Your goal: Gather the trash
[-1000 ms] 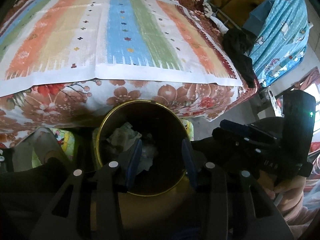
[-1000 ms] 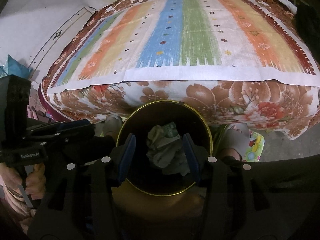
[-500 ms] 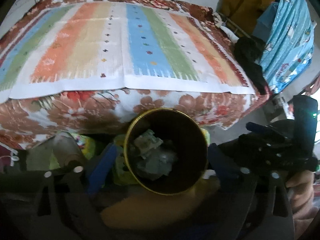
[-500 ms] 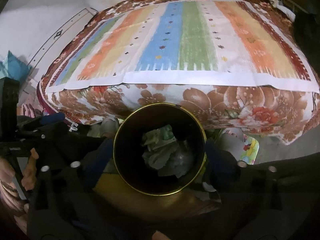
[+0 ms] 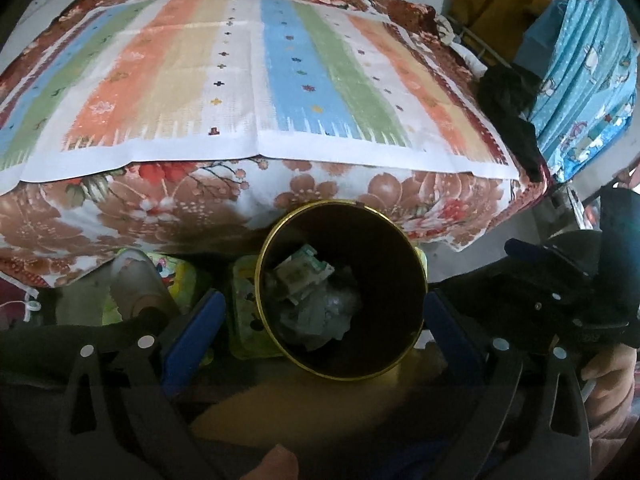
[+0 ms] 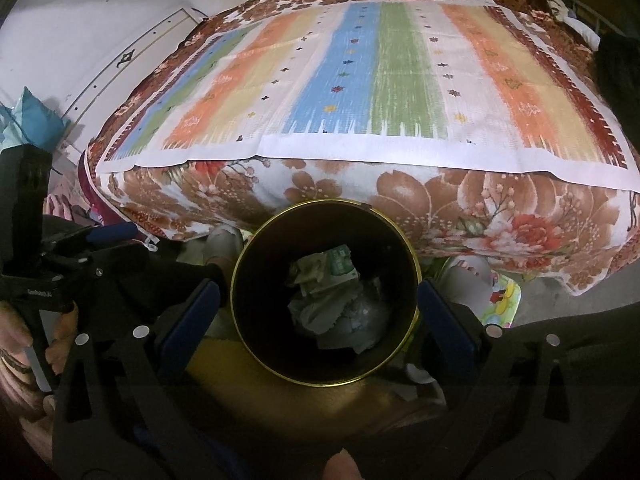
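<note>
A dark round bin with a gold rim (image 5: 416, 256) (image 6: 240, 256) stands on the floor against the bed. Crumpled paper and wrapper trash (image 5: 312, 300) (image 6: 336, 300) lies at its bottom. My left gripper (image 5: 324, 320) is open and empty above the bin, its blue-padded fingers (image 5: 192, 332) spread to either side of the rim. My right gripper (image 6: 324, 316) is also open and empty above the bin, its fingers (image 6: 188, 320) wide apart outside the rim. Each view shows the other gripper at its edge.
A bed with a floral cover (image 5: 160, 216) and a striped mat (image 5: 248, 80) fills the far side. Colourful slippers and feet (image 6: 496, 296) flank the bin. Blue curtain (image 5: 588, 60) and dark clothing (image 5: 512, 120) hang at the right. A white wall (image 6: 80, 20) lies left.
Both grippers opened wide, from narrow over the bin's inside to fingers spread outside its rim. Both pulled back slightly, so the bin looks smaller. The trash lies in the bin.
</note>
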A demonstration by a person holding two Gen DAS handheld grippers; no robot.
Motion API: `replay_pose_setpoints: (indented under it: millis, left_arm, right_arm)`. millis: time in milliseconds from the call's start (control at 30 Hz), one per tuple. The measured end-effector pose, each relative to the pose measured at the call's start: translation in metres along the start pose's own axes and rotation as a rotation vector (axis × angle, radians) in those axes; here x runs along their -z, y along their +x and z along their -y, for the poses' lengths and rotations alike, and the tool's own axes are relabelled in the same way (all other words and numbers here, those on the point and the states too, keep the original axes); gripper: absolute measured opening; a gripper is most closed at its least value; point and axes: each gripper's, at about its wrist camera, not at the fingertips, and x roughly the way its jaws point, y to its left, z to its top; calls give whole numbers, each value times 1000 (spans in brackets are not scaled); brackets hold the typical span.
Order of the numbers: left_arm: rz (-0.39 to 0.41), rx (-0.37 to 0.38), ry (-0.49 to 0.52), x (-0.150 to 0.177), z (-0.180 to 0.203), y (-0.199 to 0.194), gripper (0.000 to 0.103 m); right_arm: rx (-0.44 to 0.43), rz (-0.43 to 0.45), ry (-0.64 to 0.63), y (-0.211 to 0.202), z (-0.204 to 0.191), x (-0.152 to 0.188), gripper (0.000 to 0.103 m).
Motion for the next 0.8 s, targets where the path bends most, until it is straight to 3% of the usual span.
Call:
replay_pose_setpoints:
  millis: [67,200,433,800]
  left_arm:
    - [-5,19,12,0,3,0,97]
    - [9,-35,38,1,7,1,97]
    - [20,-51,72,3,15,1,97]
    - [15,-85,58,2,13,6,97]
  right_arm:
    - [1,-3,-2,2,-1,1,94]
    - [-1,-4,0,3,-1,1,94]
    - [-11,-14,-1,7,-3,2,94]
    - [-21,-20,-8,9,-4,1,94]
